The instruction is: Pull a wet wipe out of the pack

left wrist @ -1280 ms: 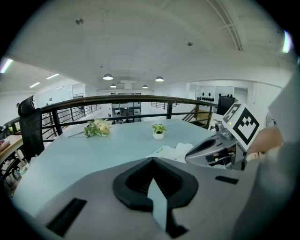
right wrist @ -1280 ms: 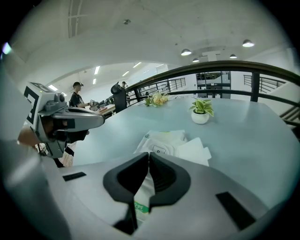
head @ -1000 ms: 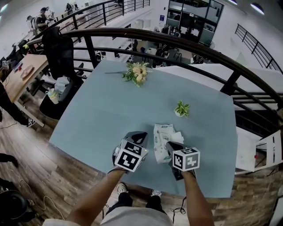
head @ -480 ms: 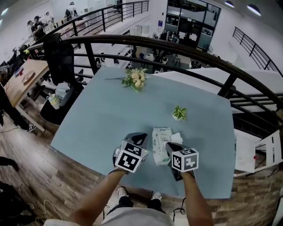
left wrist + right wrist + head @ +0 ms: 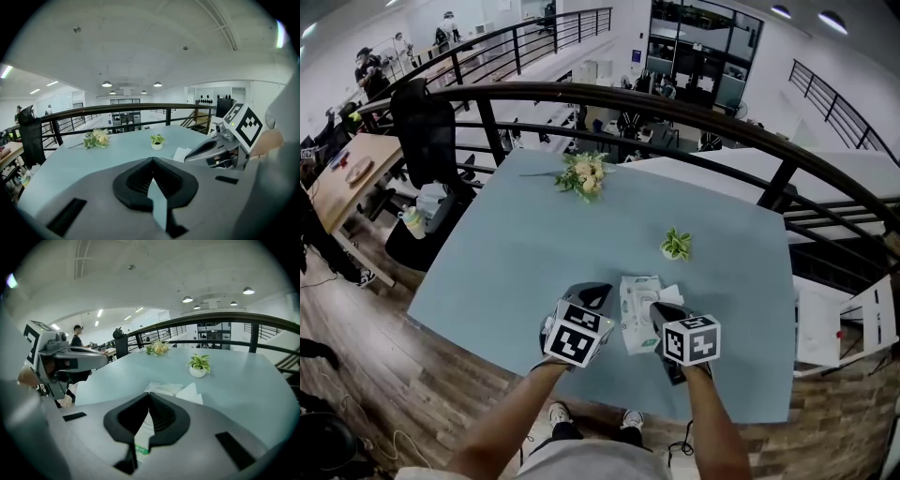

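Observation:
A white wet wipe pack (image 5: 636, 311) with green print lies flat on the pale blue table (image 5: 516, 253), near its front edge. A white wipe (image 5: 672, 292) sticks up at the pack's far right. My right gripper (image 5: 657, 310) is shut, its tips over the pack's right side. In the right gripper view the pack (image 5: 161, 389) shows just past the closed tips (image 5: 150, 395), and the wipe (image 5: 192, 393) stands beside it. I cannot tell whether anything is pinched. My left gripper (image 5: 593, 293) hovers left of the pack, shut and empty (image 5: 151, 160).
A small potted plant (image 5: 676, 244) stands beyond the pack. A flower bouquet (image 5: 584, 174) lies at the table's far edge, under a black railing (image 5: 741, 122). A black office chair (image 5: 427, 117) is off the table's left side.

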`<action>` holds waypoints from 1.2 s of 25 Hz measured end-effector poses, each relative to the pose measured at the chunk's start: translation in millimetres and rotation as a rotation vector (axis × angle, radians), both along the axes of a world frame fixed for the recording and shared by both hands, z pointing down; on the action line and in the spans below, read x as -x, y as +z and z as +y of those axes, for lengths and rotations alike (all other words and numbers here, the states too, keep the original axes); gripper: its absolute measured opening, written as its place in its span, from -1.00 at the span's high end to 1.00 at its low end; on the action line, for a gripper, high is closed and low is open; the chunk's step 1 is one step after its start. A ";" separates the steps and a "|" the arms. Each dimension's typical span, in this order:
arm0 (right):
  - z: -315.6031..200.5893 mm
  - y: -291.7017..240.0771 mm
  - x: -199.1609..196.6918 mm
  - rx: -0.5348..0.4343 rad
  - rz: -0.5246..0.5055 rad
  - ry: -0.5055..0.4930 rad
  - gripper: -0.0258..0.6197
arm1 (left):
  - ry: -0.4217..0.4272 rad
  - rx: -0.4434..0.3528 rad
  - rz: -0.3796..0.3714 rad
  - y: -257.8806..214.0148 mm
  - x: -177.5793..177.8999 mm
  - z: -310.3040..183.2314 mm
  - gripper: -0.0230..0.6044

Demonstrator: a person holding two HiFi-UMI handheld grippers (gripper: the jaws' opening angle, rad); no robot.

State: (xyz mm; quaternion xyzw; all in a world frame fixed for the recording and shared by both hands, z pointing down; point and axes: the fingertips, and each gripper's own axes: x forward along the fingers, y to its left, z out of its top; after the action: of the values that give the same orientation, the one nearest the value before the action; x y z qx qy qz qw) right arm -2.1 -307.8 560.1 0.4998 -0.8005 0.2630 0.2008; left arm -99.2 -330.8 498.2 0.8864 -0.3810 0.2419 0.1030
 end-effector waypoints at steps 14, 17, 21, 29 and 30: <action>-8.1 -26.1 -1.3 -0.066 -0.018 0.025 0.90 | -0.012 -0.031 0.013 -15.2 0.1 -5.0 0.95; -11.4 -33.1 -1.9 -0.084 -0.023 0.029 0.90 | -0.017 -0.036 0.016 -18.1 1.1 -7.3 0.95; -17.2 -46.8 -2.7 -0.117 -0.026 0.028 0.90 | -0.022 -0.047 0.017 -23.6 0.3 -9.5 0.95; -22.6 -62.4 -2.7 -0.154 -0.029 0.032 0.90 | -0.036 -0.074 0.021 -36.2 3.9 -13.5 0.95; -22.9 -64.8 -2.5 -0.159 -0.030 0.032 0.90 | -0.038 -0.076 0.022 -37.6 4.4 -13.8 0.95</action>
State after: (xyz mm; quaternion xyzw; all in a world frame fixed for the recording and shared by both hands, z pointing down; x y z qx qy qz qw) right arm 0.3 -330.6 495.3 0.5229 -0.8137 0.2092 0.1441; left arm -103.6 -344.5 460.5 0.8849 -0.4053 0.2157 0.0779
